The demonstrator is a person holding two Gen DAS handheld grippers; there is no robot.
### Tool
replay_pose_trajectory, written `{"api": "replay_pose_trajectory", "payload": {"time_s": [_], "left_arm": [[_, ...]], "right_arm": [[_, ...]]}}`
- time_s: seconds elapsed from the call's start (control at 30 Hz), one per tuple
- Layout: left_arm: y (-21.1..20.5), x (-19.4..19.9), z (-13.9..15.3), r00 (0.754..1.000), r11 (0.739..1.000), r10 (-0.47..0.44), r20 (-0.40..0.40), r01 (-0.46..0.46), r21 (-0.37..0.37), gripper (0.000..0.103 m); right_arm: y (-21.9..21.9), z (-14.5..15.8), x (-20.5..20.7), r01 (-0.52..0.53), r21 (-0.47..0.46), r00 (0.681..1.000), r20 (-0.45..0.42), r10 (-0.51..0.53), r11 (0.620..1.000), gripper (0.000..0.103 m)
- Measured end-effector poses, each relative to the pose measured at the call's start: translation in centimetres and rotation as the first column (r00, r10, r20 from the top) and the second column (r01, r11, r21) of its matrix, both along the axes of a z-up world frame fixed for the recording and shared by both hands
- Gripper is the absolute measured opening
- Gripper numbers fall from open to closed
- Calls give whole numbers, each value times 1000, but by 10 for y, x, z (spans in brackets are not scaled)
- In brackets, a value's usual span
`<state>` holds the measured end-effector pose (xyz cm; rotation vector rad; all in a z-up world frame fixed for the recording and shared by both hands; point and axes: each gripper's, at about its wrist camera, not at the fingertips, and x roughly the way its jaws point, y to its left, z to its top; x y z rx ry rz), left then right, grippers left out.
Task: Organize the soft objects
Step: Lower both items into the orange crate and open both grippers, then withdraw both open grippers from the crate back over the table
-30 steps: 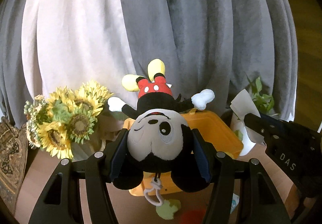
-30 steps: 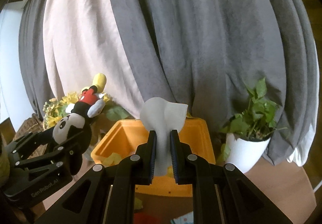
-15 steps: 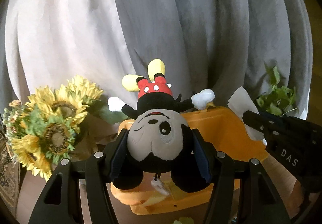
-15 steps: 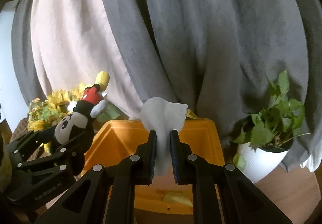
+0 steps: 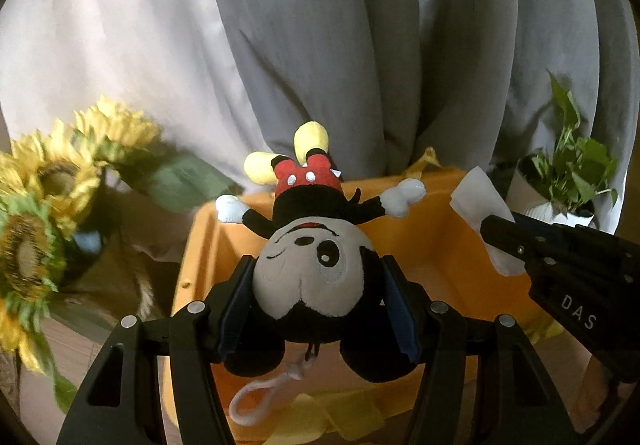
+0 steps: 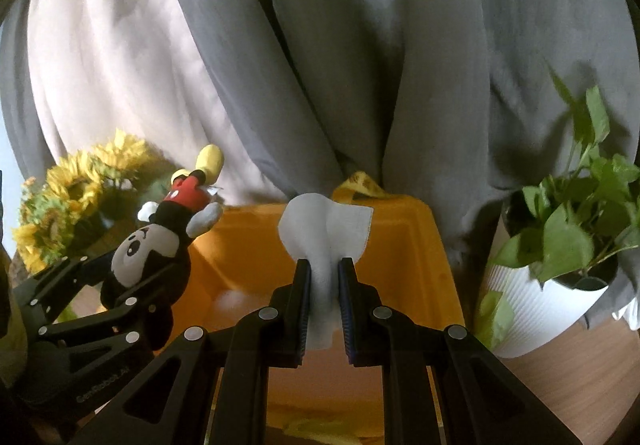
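Observation:
My left gripper [image 5: 318, 281] is shut on a Mickey Mouse plush [image 5: 316, 269], clamped by its head and held upside down, yellow shoes up. It hangs over the orange bin [image 5: 432, 241]. My right gripper [image 6: 324, 277] is shut on a white cloth [image 6: 326, 229], whose top fans out above the fingers. This cloth [image 5: 478, 205] also shows at the right of the left wrist view, over the bin. In the right wrist view the plush [image 6: 160, 241] sits at the left, over the orange bin [image 6: 404, 249]. Yellow soft pieces [image 5: 340, 417] lie on the bin's floor.
Grey and pale curtains [image 6: 320, 45] hang right behind the bin. A bunch of sunflowers [image 5: 44, 213] stands to its left. A potted green plant [image 6: 560, 245] in a white pot stands to its right on a wooden surface [image 6: 568, 377].
Both grippers have moved forward and down toward the orange bin, which now looms larger beneath the plush and the cloth. Neither grip has altered.

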<state>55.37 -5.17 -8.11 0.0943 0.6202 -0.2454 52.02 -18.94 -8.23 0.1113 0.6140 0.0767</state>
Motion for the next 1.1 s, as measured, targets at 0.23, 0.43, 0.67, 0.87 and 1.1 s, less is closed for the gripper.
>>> {"api": "replay_pose_trajectory", "payload": {"time_s": [0.23,0.43,0.67,0.87,1.1], "left_arm": [[-1,12,-11,1000,1000,-1,-31,1,-4,74],[5,5,-2,999,999,47,19,-47,-1,81],[12,-11,10,995,996,91,47,-90,-16,81],[16,-31,25,987,992,125,101,-124,-10,81],[20,-60,42,982,990,140,130,-136,-35,82]], "right_arm": [[-2,-15,16,2,0,998,-57,-2,1000,20],[-7,-20,22,24,21,997,-69,-23,999,52],[-6,-9,11,40,-3,998,-41,-40,999,52],[-9,3,-5,54,-1,998,-13,-54,999,52],[-12,19,-30,68,-6,997,30,-68,998,52]]}}
